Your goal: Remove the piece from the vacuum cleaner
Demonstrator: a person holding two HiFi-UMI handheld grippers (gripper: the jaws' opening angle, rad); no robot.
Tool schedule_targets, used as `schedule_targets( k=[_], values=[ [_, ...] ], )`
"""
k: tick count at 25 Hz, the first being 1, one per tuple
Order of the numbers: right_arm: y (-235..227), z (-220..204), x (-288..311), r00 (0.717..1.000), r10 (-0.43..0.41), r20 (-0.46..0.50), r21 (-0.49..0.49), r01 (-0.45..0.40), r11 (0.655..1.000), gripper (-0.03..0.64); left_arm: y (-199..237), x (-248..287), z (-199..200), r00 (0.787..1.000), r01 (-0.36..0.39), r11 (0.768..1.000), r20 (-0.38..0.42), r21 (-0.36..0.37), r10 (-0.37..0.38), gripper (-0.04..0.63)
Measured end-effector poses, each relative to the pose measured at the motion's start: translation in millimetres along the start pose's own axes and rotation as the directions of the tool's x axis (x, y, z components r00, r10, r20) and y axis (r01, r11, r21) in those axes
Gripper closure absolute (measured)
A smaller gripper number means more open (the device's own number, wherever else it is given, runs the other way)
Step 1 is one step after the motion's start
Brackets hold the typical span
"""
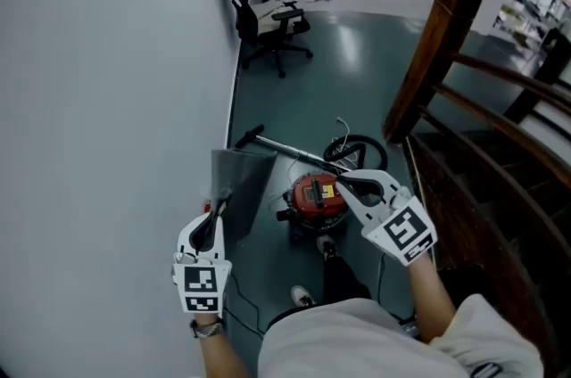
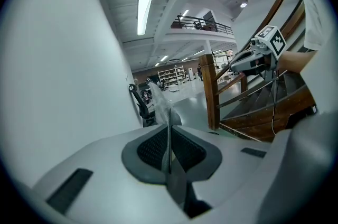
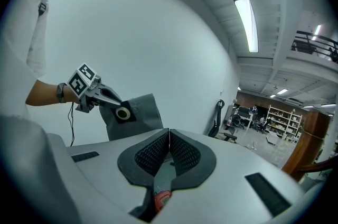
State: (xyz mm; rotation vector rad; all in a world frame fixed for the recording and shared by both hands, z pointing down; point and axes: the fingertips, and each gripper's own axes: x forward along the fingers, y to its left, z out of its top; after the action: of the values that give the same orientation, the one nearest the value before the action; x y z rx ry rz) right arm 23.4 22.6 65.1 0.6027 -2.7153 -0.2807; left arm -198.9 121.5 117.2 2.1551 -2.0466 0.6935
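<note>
A grey dust bag (image 1: 239, 187) hangs in the air beside the white wall, and my left gripper (image 1: 217, 217) is shut on its lower edge. In the left gripper view the bag's thin edge (image 2: 160, 108) runs up from between the closed pads (image 2: 153, 149). From the right gripper view I see the bag (image 3: 142, 112) with a black patch and ring, held by the left gripper (image 3: 113, 99). The red vacuum cleaner (image 1: 314, 196) stands on the floor below. My right gripper (image 1: 341, 180) hovers over it, shut and with nothing in it (image 3: 169, 138).
The vacuum's hose (image 1: 357, 152) and wand (image 1: 278, 146) lie on the dark green floor behind the canister. A wooden stair railing (image 1: 437, 55) rises at the right. An office chair (image 1: 272, 28) stands further back by the wall (image 1: 107, 100). The person's shoes (image 1: 326, 247) are beside the vacuum.
</note>
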Motion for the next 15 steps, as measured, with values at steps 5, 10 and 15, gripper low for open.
schedule_targets(
  k=[5,10,15],
  values=[
    [1.9,2.6,-9.9,1.000,-0.012,0.011,-0.002,0.012,1.000,0.588,-2.3,-9.5,11.4,1.000,-0.014,1.000,0.023,0.026,0.014,0.571],
    [-2.5,4.9,-16.9,1.000,-0.024,0.015,-0.006,0.024,1.000,0.589,-2.9,-16.3,19.8,0.999,-0.029,0.999,0.029,0.046,0.028,0.571],
    [-4.7,0.8,-23.1,0.999,-0.039,0.003,-0.015,0.039,0.999,0.589,-6.9,-21.2,24.5,0.999,-0.040,0.998,0.036,0.057,0.038,0.571]
  ],
)
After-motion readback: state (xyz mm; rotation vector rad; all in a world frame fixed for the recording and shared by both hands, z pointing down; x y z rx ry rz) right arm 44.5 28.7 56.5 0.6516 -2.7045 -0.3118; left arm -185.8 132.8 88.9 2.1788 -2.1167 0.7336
